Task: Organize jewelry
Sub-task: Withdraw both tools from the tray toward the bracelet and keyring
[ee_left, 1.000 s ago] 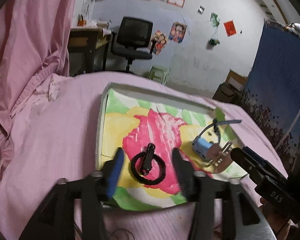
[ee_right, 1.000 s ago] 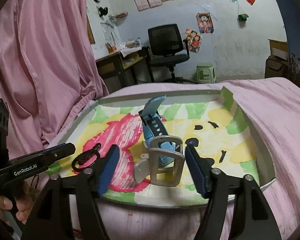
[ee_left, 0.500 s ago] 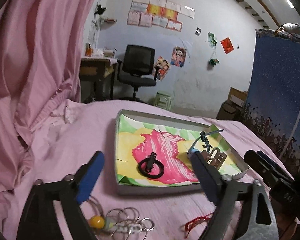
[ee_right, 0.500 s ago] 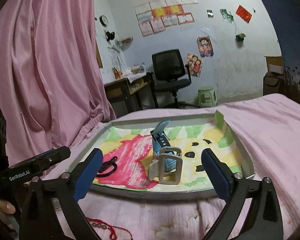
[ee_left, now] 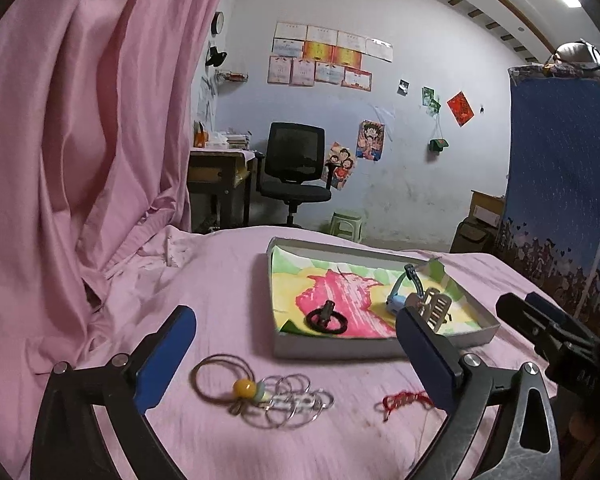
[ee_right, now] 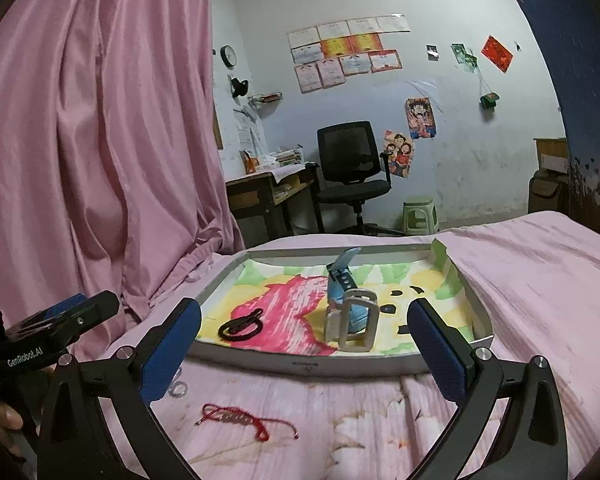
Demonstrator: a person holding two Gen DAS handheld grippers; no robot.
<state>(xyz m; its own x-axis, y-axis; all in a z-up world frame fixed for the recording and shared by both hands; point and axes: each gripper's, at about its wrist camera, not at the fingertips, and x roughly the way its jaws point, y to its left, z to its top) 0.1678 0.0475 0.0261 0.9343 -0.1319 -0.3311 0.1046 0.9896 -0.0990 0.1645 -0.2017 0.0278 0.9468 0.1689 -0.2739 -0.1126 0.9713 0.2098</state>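
Pink bedding [ee_left: 228, 280] covered the whole work surface, and on it sat the shallow tray [ee_right: 380, 366] already holding a blue watch [ee_right: 342, 292] and a black ring [ee_right: 240, 326]. Both the left gripper [ee_left: 296, 350] and the right gripper [ee_right: 304, 344] had just been opening; their jaws stood wide with nothing between them. A bangle with loose silver rings [ee_left: 260, 394] and a red cord [ee_right: 240, 420] lay outside the tray. Thin rings on soft cloth could slip or snag the fabric.
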